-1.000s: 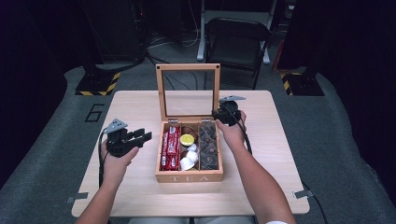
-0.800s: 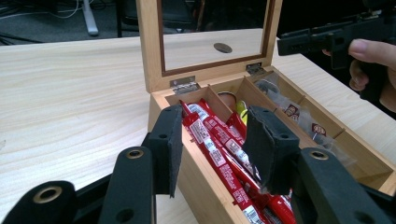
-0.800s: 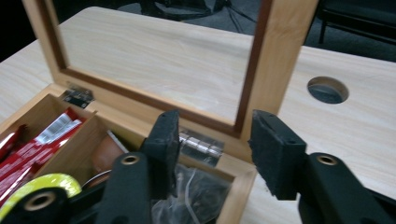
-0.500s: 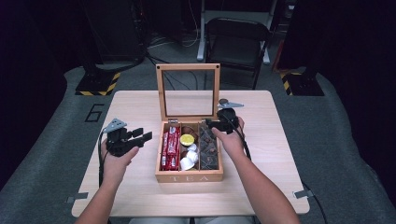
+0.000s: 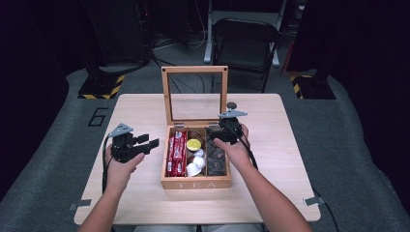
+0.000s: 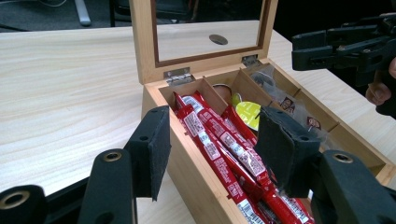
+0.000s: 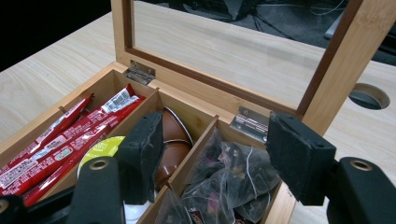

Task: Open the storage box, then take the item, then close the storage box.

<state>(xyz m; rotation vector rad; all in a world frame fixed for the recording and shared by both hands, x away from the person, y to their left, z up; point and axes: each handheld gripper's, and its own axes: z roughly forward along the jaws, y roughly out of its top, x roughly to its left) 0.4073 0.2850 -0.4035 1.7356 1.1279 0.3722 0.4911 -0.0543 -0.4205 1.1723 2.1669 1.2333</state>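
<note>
While the pale wooden tabletop (image 5: pixel 270 140) carries it at the middle, the wooden tea box (image 5: pixel 196 182) stands with its glass lid (image 5: pixel 195 94) upright. Red sachets (image 5: pixel 177 151) fill its left compartment, pods (one yellow-topped) (image 5: pixel 194 144) the middle, clear tea bags (image 7: pixel 224 184) the right. The right claw (image 5: pixel 227 133) hovers over the right compartment's far end, jaws apart with nothing between them, having just been opening. The left claw (image 5: pixel 147 144) sits just left of the box, likewise apart, empty, just opened.
</note>
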